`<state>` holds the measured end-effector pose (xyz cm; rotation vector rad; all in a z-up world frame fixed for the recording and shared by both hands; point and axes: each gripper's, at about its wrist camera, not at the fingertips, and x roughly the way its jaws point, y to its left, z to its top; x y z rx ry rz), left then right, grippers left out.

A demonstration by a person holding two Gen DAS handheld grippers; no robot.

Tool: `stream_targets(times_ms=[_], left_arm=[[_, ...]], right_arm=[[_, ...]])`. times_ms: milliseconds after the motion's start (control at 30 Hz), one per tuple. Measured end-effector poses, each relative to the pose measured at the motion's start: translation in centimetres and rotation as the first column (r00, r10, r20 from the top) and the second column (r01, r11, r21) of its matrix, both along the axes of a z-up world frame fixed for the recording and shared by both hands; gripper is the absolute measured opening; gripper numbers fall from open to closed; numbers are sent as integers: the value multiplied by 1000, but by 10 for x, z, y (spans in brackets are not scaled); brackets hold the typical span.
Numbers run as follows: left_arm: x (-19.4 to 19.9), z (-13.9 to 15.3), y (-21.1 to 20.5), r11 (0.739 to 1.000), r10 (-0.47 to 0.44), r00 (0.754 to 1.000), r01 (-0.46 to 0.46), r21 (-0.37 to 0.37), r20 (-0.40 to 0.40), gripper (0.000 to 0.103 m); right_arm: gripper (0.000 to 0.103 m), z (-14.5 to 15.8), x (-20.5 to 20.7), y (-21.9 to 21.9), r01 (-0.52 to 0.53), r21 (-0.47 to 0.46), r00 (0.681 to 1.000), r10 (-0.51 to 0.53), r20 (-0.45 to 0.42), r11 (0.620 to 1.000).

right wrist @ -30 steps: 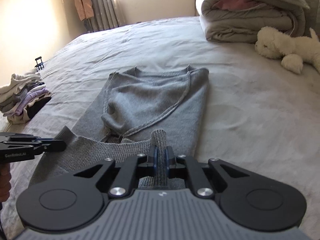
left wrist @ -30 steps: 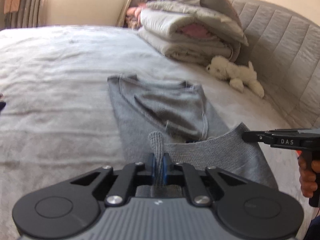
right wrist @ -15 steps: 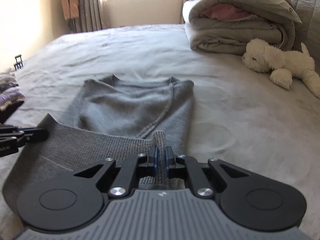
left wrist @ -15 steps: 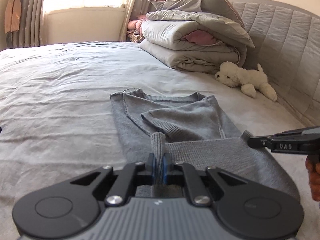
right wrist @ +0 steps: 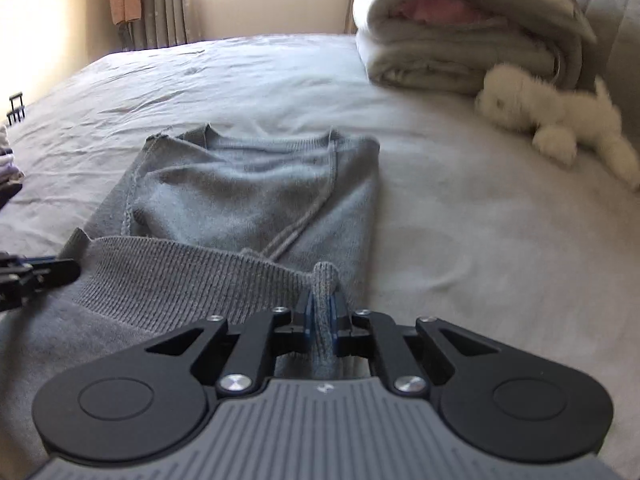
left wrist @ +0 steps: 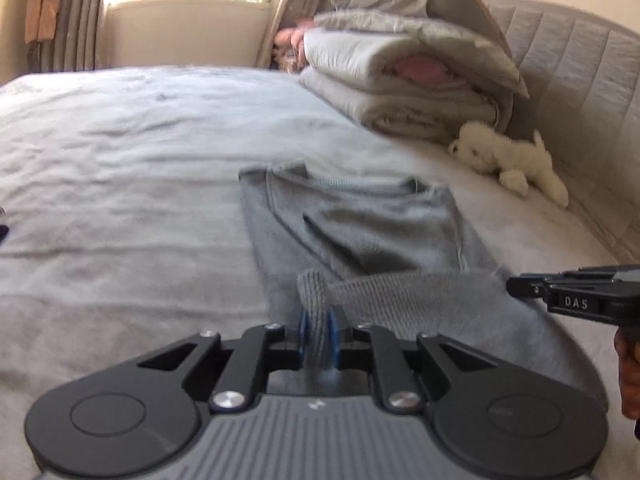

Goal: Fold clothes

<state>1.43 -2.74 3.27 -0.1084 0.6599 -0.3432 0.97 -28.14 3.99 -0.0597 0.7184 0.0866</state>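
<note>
A grey knit sweater [left wrist: 360,224] lies on the bed with its sleeves folded in and its neckline at the far end; it also shows in the right wrist view [right wrist: 256,192]. My left gripper [left wrist: 318,330] is shut on the left corner of the ribbed hem [left wrist: 400,292]. My right gripper [right wrist: 325,322] is shut on the right corner of the same hem [right wrist: 192,264]. Both hold the hem raised above the sweater's body, stretched between them. The right gripper shows at the right edge of the left wrist view [left wrist: 576,300], the left gripper at the left edge of the right wrist view [right wrist: 36,276].
The bed's grey cover [left wrist: 120,184] spreads wide to the left. A pile of folded duvets [left wrist: 408,80] and a white plush dog [left wrist: 512,160] lie by the padded headboard [left wrist: 580,76]. Folded clothes [right wrist: 8,168] sit at the left bed edge.
Both grippers have carried the hem forward over the sweater toward the neckline, and the views are blurred with motion. Both stay shut on the hem.
</note>
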Motion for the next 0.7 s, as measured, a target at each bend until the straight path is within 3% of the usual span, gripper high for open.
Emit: stream_targets(times_ms=[133, 267, 400, 500, 700], left_arm=[[1, 0, 6, 999, 6, 999, -8, -33, -39, 14], [1, -4, 8, 996, -2, 997, -5, -92, -82, 19], [2, -6, 11, 992, -11, 995, -2, -128, -98, 20], [1, -6, 11, 990, -26, 994, 11, -143, -103, 10], [-12, 5, 13, 981, -80, 994, 65, -181, -78, 8]], right_arm=[[20, 12, -6, -1, 21, -41, 998, -19, 57, 999], [20, 18, -9, -2, 18, -41, 996, -14, 86, 999], [20, 27, -13, 11, -82, 5, 990, 81, 111, 997], [20, 34, -13, 24, -172, 61, 980, 164, 117, 983], [16, 38, 27, 77, -351, 64, 936, 351, 20, 934]])
